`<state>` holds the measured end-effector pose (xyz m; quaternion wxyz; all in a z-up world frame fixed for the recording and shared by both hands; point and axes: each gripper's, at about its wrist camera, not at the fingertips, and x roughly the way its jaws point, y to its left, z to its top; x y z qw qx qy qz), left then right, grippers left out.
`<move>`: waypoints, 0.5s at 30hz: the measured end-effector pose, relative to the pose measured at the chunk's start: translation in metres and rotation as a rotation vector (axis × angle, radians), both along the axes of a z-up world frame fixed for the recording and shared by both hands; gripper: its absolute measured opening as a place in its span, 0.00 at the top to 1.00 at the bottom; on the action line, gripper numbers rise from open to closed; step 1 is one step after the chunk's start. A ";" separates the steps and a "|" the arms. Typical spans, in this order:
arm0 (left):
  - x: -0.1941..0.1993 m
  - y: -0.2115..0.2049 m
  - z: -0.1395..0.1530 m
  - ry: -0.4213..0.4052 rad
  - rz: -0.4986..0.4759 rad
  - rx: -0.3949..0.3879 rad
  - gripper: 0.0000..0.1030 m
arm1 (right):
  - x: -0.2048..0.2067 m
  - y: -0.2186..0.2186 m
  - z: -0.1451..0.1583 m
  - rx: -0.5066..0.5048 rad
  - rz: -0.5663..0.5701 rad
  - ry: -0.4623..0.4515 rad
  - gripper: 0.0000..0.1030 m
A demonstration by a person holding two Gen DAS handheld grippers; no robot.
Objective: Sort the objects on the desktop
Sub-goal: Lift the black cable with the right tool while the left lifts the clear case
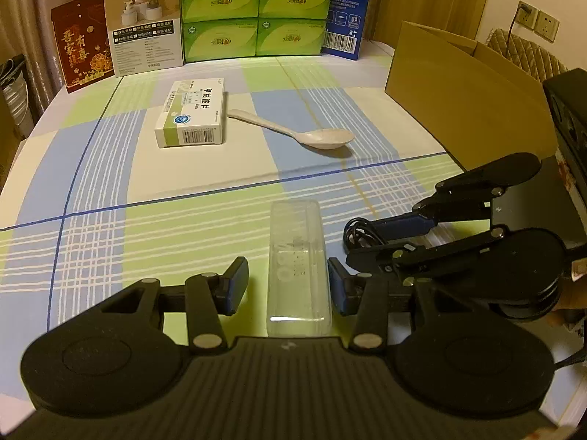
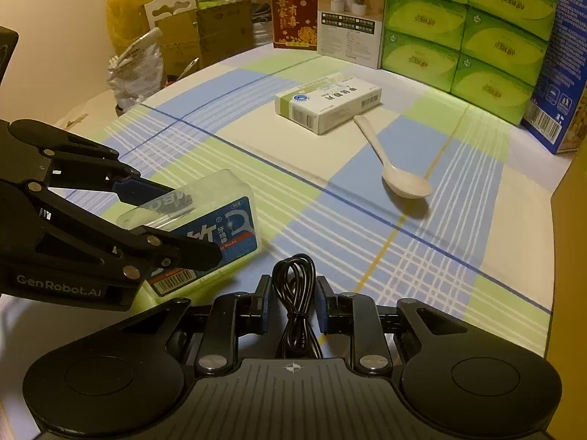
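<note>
A clear plastic floss-pick box (image 1: 297,267) with a blue label lies on the checked tablecloth between the pads of my left gripper (image 1: 288,286), which is open with gaps on both sides. The box also shows in the right wrist view (image 2: 205,220), with the left gripper (image 2: 146,220) around it. My right gripper (image 2: 293,304) is open around a coiled black cable (image 2: 295,293), also seen in the left wrist view (image 1: 361,234) beside my right gripper (image 1: 396,238). A white medicine box (image 1: 192,113) and a white spoon (image 1: 304,132) lie further back.
An open cardboard box (image 1: 466,88) stands at the right. Green tissue packs (image 1: 253,11), a blue carton (image 1: 346,7), a white carton (image 1: 145,24) and a red packet (image 1: 82,42) line the back edge. Bags and cartons (image 2: 176,36) stand beyond the table's left side.
</note>
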<state>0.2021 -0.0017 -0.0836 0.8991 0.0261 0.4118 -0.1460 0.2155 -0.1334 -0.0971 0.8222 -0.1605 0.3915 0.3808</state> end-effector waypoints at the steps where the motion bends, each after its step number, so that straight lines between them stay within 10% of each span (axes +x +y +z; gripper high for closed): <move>1: 0.000 0.000 0.000 0.002 -0.002 -0.002 0.61 | 0.000 0.000 0.000 -0.001 -0.004 0.002 0.80; 15: 0.006 -0.004 -0.003 0.024 -0.026 -0.014 0.75 | 0.010 -0.010 0.004 0.025 -0.107 0.042 0.92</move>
